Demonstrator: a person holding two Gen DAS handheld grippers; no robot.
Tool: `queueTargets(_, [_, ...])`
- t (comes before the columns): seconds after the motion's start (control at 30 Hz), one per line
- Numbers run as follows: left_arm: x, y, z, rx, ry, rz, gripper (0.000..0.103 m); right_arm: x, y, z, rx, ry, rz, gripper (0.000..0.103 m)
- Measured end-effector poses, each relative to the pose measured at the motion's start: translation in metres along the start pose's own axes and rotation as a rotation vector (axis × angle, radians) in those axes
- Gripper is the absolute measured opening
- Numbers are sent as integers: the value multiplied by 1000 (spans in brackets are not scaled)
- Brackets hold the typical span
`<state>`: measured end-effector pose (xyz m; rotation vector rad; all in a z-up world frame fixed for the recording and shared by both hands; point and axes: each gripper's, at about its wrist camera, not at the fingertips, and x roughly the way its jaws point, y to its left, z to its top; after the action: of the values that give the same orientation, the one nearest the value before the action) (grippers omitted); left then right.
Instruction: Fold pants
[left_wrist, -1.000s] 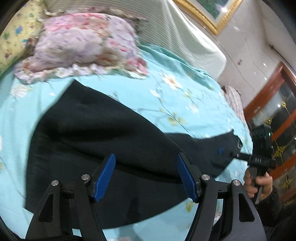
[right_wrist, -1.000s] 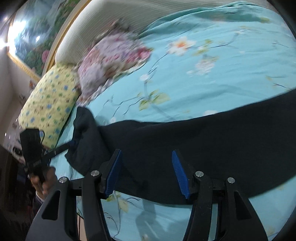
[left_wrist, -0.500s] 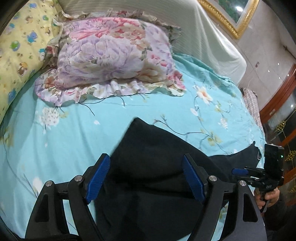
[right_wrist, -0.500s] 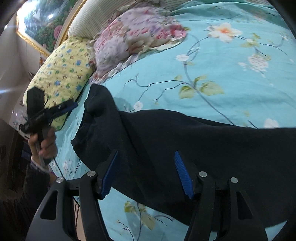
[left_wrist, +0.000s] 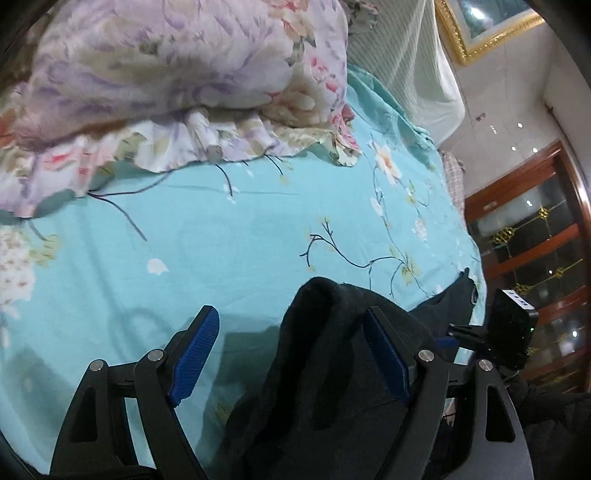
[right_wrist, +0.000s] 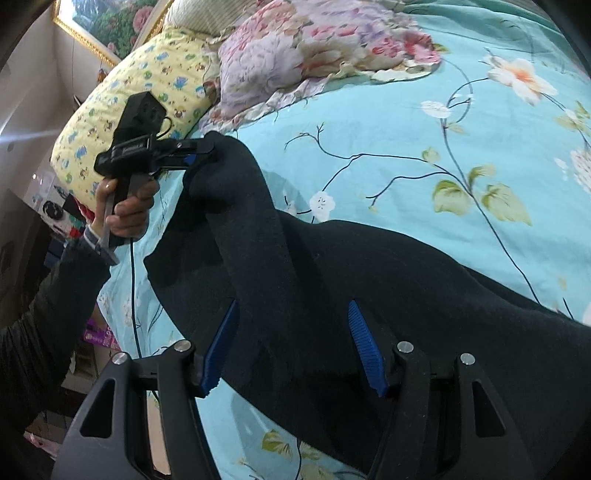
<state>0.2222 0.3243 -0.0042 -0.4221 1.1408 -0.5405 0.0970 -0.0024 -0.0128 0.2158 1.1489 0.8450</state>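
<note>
left claw spread wide, yet a raised hump of the pants drapes over one finger; grip unconfirmed. right claw released, hovering above the pants. pants lie across the bed, below the floral pillow. risk: hump slides off, fold collapses.

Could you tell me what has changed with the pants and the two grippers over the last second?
The left gripper has lifted one end of the black pants off the bedsheet and carried it toward the floral pillow. That end now hangs bunched instead of lying flat. The right gripper stays open over the cloth, and the rest of the pants still lies on the bed.
</note>
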Motion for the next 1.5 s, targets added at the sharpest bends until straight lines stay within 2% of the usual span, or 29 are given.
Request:
queueTargets(0.03, [3, -1, 0, 9, 1, -3, 77, 3, 1, 1, -6, 5, 1, 62])
queueTargets(0.07, [5, -4, -1, 18, -2, -3, 66, 7, 2, 2, -11, 10, 1, 62])
queueTargets(0.1, [6, -7, -2, 27, -7, 3, 50, 9, 2, 3, -14, 12, 2, 62])
queueTargets(0.17, [5, -14, -5, 47, -20, 12, 30, 14, 5, 5, -34, 16, 3, 48])
queueTargets(0.2, [3, -21, -8, 67, -38, 33, 25, 16, 7, 5, -48, 18, -3, 30])
queueTargets(0.23, [0, -27, -11, 89, -52, 45, 23, 18, 9, 5, -58, 22, -3, 19])
queueTargets(0.3, [-8, -37, -17, 121, -73, 61, 14, 18, 12, 5, -75, 17, -4, 11])
queueTargets(0.37, [-21, -48, -26, 148, -105, 74, 11, 15, 18, 4, -99, -5, -8, 8])
queueTargets(0.63, [-72, -75, -76, 153, -261, 136, 9, -9, 41, -8, -182, -59, 11, 7])
queueTargets(0.9, [-85, -69, -131, 93, -341, 165, 9, -4, 61, -29, -277, -46, -1, 7])
queueTargets(1.2, [-84, -52, -173, -4, -367, 169, 10, 12, 77, -54, -396, -8, -80, 7])
queueTargets(1.5, [-79, -41, -196, -83, -373, 182, 12, 17, 83, -60, -425, 12, -106, 7])
